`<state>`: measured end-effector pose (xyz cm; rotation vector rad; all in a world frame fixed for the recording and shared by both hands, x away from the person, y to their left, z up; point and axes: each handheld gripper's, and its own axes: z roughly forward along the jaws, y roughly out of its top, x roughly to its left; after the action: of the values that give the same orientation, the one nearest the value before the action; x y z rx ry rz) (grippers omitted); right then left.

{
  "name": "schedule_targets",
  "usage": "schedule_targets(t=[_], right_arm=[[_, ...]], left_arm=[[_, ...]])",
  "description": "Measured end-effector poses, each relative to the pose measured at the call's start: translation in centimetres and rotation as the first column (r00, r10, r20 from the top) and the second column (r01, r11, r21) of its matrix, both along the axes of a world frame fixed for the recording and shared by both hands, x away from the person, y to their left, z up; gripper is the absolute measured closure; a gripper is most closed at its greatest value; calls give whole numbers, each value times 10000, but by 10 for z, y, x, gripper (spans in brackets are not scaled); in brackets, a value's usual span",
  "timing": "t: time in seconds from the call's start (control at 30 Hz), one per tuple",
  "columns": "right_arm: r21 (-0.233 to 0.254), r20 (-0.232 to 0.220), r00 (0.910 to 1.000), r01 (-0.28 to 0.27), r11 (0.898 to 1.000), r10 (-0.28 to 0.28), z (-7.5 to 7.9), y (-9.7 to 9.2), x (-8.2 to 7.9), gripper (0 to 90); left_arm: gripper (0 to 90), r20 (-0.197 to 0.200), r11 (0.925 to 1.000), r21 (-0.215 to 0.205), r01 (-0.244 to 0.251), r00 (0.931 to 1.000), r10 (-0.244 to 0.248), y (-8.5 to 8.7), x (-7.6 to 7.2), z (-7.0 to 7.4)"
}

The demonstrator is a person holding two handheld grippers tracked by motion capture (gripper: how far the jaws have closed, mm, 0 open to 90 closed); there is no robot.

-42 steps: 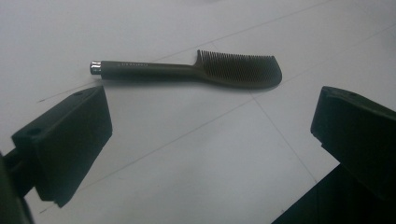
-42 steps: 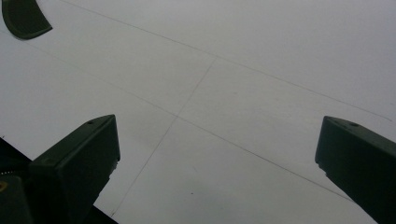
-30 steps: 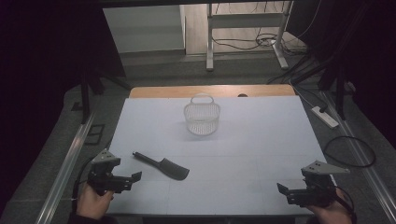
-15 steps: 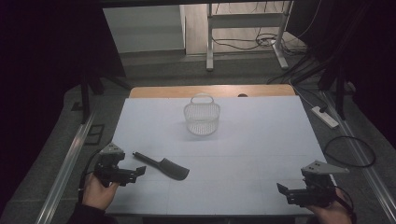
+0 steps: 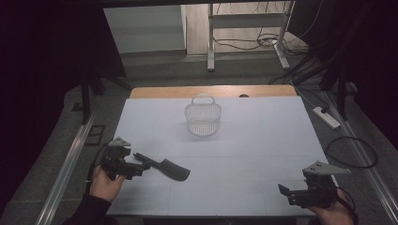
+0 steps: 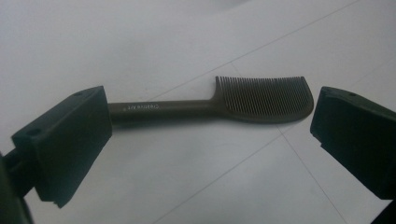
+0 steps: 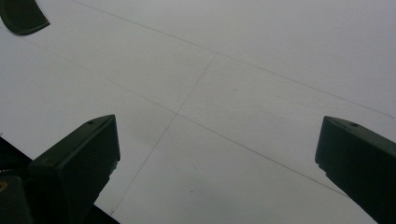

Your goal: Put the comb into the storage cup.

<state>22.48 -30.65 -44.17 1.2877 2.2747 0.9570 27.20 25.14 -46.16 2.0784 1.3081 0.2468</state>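
Note:
A dark comb (image 5: 164,167) with a long handle lies flat on the white table top at the left front. In the left gripper view the comb (image 6: 224,103) lies across the space between my jaws, handle toward the left jaw, teeth pointing away. My left gripper (image 5: 141,168) is open and sits at the handle end, not closed on it. A small clear mesh basket (image 5: 202,119) with a handle stands upright near the table's far middle. At the front right corner, my right gripper (image 5: 284,193) is open over bare table, nothing between its jaws.
The white table sheet (image 5: 263,140) has a wooden strip (image 5: 211,91) along its far edge. A power strip (image 5: 326,117) and cables lie on the floor to the right. A metal rail (image 5: 65,164) runs along the table's left side.
My left gripper has moved forward and rightward from the table's left front corner up to the comb's handle. The right gripper, the comb and the basket have stayed put.

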Motion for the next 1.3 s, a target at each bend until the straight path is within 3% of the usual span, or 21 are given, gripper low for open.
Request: schedule_targets(t=[0.43,1.3], right_arm=[[-7,-30,10000,-11,10000,11,0,0,0,2],[-83,-112,9999,0,10000,-1,-1,1,1,4]], left_arm=[[0,-170,9994,345,92,9998,-86,-4,18,-2],[0,-285,9983,454,360,9990,-348,-12,57,-4]])
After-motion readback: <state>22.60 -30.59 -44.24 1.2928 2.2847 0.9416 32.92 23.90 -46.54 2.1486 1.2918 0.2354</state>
